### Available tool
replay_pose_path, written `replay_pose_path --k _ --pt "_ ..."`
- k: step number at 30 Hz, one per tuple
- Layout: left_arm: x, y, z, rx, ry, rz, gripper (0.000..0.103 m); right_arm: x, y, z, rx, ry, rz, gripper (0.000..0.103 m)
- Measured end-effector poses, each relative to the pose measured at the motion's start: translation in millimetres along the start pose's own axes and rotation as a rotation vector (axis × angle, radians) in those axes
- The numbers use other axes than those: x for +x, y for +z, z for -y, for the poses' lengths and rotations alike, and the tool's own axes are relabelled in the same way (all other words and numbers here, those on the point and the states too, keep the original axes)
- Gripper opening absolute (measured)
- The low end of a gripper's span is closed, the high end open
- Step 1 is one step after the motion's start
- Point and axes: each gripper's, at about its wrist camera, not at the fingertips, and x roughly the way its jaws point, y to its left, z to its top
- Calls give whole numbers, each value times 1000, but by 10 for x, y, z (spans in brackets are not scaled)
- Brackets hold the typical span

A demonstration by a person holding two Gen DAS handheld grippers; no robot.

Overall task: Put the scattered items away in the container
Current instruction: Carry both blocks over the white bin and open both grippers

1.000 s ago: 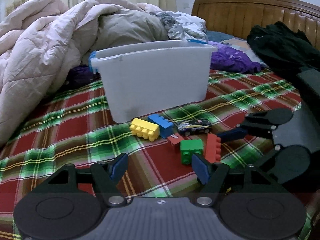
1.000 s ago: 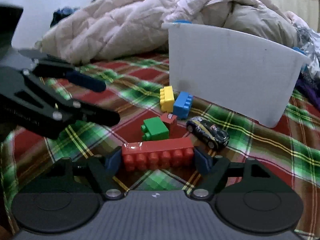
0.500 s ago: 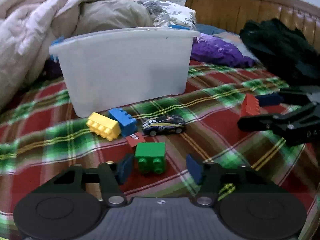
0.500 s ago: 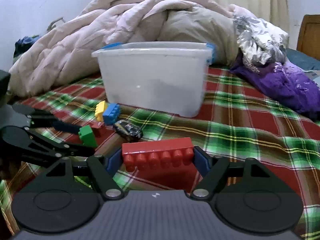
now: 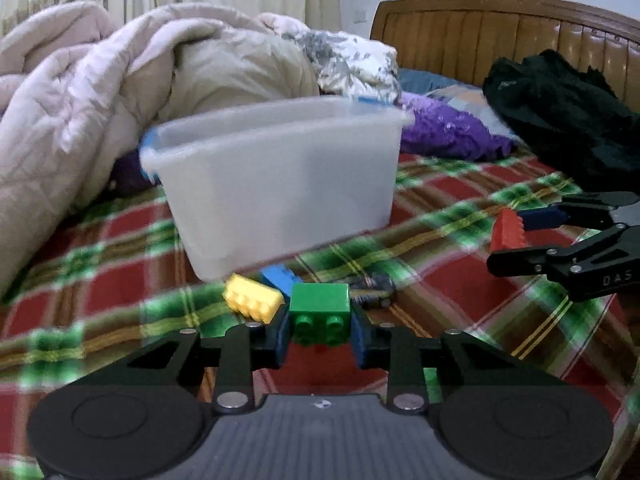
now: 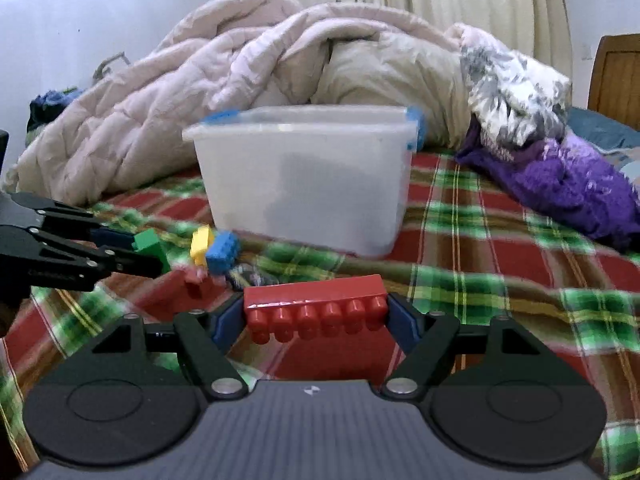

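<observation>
My left gripper [image 5: 320,338] is shut on a green brick [image 5: 320,312], held just above the plaid bedspread. My right gripper [image 6: 316,320] is shut on a long red brick [image 6: 316,308]; it also shows at the right of the left wrist view [image 5: 506,228]. The translucent white container [image 5: 280,184] stands on the bed ahead of both grippers [image 6: 308,176]. A yellow brick [image 5: 252,298], a blue brick [image 5: 280,278] and a dark toy car [image 5: 372,290] lie in front of it. A small red piece [image 6: 196,280] lies near them.
A pink quilt [image 5: 80,112] is heaped behind and left of the container. Purple cloth [image 5: 448,136] and black clothing [image 5: 560,112] lie to the right by the wooden headboard [image 5: 500,28]. The plaid bedspread [image 5: 460,288] is open to the right.
My left gripper closed on the green brick and lifted it. My right gripper, holding the red brick, rose and turned toward the container.
</observation>
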Motion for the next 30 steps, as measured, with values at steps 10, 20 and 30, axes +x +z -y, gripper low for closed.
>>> replay_pose_path --k 10,20,30 --pt "-435 1079 -483 -31 15 99 34 -70 1112 -79 -24 -7 122 77" --pt "49 1736 -734 -52 59 61 34 482 1847 -94 -77 -54 55 77" --pt "684 1694 -735 31 109 -67 73 1054 1873 111 -10 -82 -52 90"
